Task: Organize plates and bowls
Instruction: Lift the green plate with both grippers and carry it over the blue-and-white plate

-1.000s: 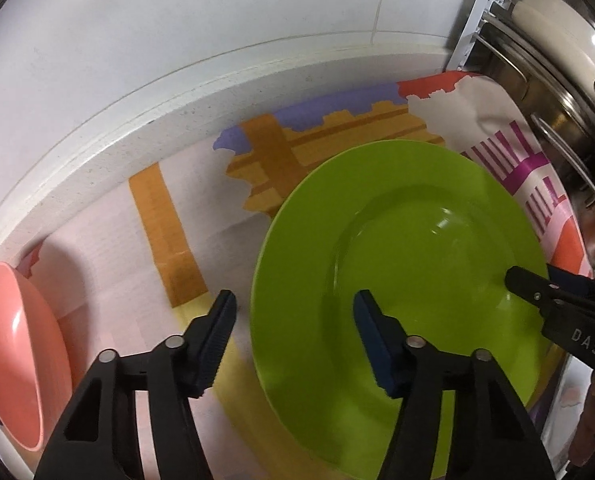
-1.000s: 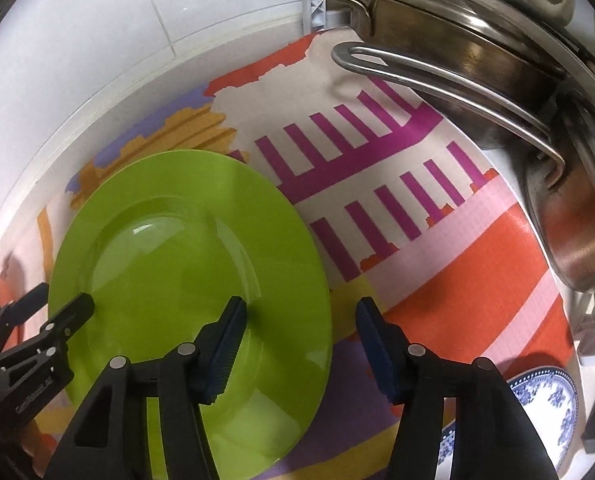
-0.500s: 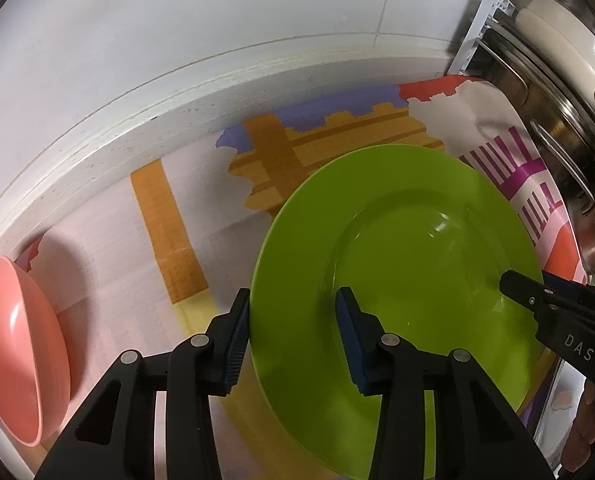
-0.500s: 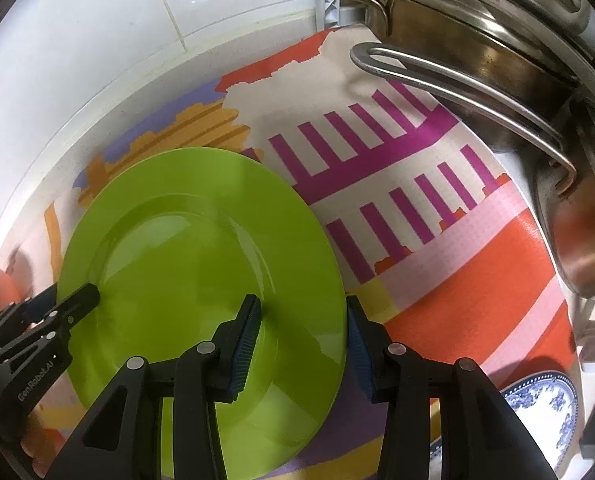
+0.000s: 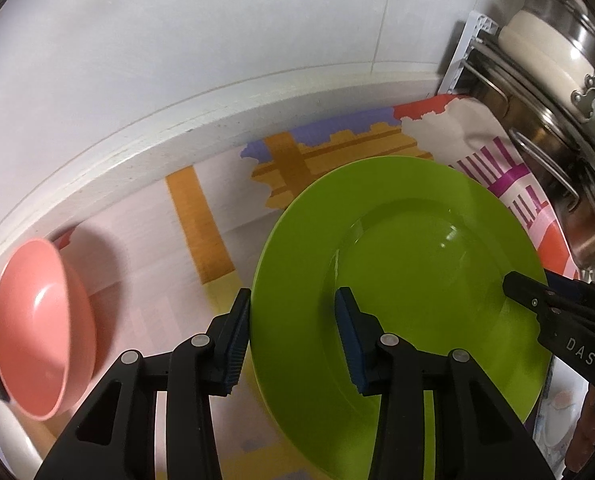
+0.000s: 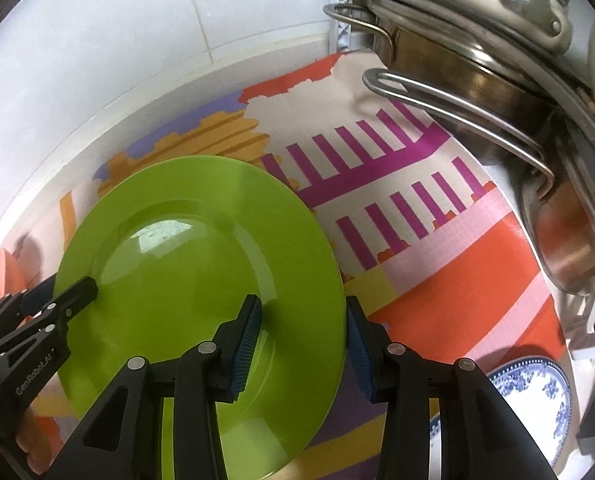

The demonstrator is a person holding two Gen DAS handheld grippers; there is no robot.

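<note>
A large lime-green plate (image 5: 409,272) is held between both grippers over a colourful patterned mat (image 5: 201,216). My left gripper (image 5: 293,340) is shut on the plate's left rim, one finger under and one over. My right gripper (image 6: 303,344) is shut on the plate's (image 6: 185,264) right rim the same way. Each gripper shows in the other's view, the right one (image 5: 553,320) and the left one (image 6: 49,312). A pink bowl (image 5: 41,332) sits at the left.
Stacked steel pots and pans (image 6: 497,92) fill a rack at the right. A blue-and-white patterned plate (image 6: 537,412) lies at the lower right. A white dish (image 5: 13,436) sits below the pink bowl. A white tiled wall (image 5: 217,40) stands behind the counter.
Both grippers have closed from open onto opposite rims of the green plate. The plate now looks lifted and tilted slightly off the mat.
</note>
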